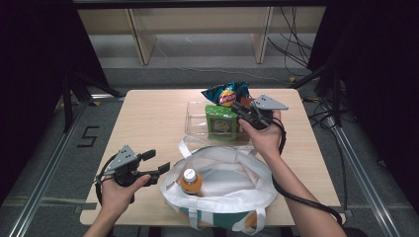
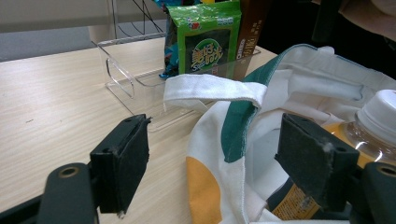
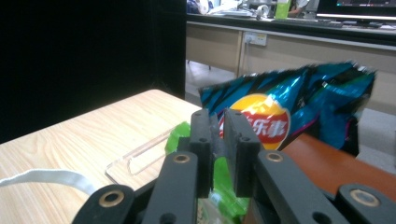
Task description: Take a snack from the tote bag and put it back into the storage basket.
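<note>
Step in hand: you are lifting the green snack packet (image 1: 221,121) out of the clear plastic tray (image 1: 195,118) at the far middle of the bench (image 1: 148,123), judging by the open tote bag (image 1: 217,185) waiting at the near edge.
Right claw (image 1: 240,109): pinched narrow on the top edge of the green packet; in the right gripper view the pads meet on the green film.
How to do it well: lift straight up until the packet clears the tray wall, and keep it off the blue crisp bag (image 1: 226,93) leaning behind it.
Left claw (image 1: 157,163): wide and empty, its pads either side of the tote's rim; use it to hold the mouth open.
Drop spot: beside the orange drink bottle (image 1: 190,181) already upright inside.
Surface: pale wood-grain, otherwise bare.
Room: dark curtains at both sides, grey floor, wooden furniture legs and loose cables behind.
</note>
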Motion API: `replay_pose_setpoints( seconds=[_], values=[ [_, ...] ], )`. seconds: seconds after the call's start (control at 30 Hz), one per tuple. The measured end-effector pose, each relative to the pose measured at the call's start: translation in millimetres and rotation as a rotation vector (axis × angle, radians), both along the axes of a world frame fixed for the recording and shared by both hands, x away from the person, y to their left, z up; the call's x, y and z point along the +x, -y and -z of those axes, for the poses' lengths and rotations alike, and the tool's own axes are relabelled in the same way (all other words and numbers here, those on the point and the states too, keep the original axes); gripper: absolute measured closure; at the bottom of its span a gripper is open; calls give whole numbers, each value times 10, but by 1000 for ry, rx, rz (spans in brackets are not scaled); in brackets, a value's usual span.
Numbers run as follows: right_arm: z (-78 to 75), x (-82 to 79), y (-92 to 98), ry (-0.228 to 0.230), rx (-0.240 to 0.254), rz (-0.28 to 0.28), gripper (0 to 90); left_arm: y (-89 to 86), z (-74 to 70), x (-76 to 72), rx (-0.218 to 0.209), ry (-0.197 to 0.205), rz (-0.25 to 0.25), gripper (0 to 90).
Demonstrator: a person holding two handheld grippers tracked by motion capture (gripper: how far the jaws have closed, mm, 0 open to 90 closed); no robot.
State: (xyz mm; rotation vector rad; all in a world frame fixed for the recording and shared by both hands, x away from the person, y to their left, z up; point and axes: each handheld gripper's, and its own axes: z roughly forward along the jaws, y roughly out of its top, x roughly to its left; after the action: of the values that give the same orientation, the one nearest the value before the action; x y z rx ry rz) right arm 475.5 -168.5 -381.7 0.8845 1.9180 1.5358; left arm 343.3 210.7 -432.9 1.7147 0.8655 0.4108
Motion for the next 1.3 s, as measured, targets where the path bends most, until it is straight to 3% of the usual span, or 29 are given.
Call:
replay_pose_setpoints(
  seconds=[0.17,0.2,0.27,0.4,0.43,0.6,0.73,0.83,0.9,1.13,1.17,1.27,1.3],
  values=[
    [-121,25,109,29,-6,16,824,-4,-1,-4,0,2,-2,246],
    [-131,15,122,6,-9,12,827,-4,-1,-3,0,2,-3,246],
    [-146,15,174,13,-14,19,849,-1,0,0,1,1,-1,246],
    [-130,-3,222,6,4,21,900,4,0,2,6,-1,2,246],
    [-129,-4,238,10,-10,22,900,10,1,-6,-4,-10,-6,246],
    [-141,-31,337,-8,11,25,900,-1,0,-3,0,2,-4,246],
    [-144,-56,392,8,2,11,900,5,-5,-1,-9,7,3,246],
    [-148,-88,425,-17,10,11,900,-2,-14,-11,2,5,-4,246],
    [-145,-89,449,11,2,7,900,-4,-15,-12,-2,5,-5,246],
    [-134,-123,516,12,-7,18,900,0,-20,-17,-5,7,-6,246],
    [-135,-138,524,-8,3,20,900,-2,-22,-19,-4,9,-7,246],
    [-128,-135,555,6,-1,23,900,-5,-22,-14,-12,13,-2,246],
    [-126,-144,565,-11,-3,14,900,-4,-23,-14,-15,14,-2,246]
  ],
)
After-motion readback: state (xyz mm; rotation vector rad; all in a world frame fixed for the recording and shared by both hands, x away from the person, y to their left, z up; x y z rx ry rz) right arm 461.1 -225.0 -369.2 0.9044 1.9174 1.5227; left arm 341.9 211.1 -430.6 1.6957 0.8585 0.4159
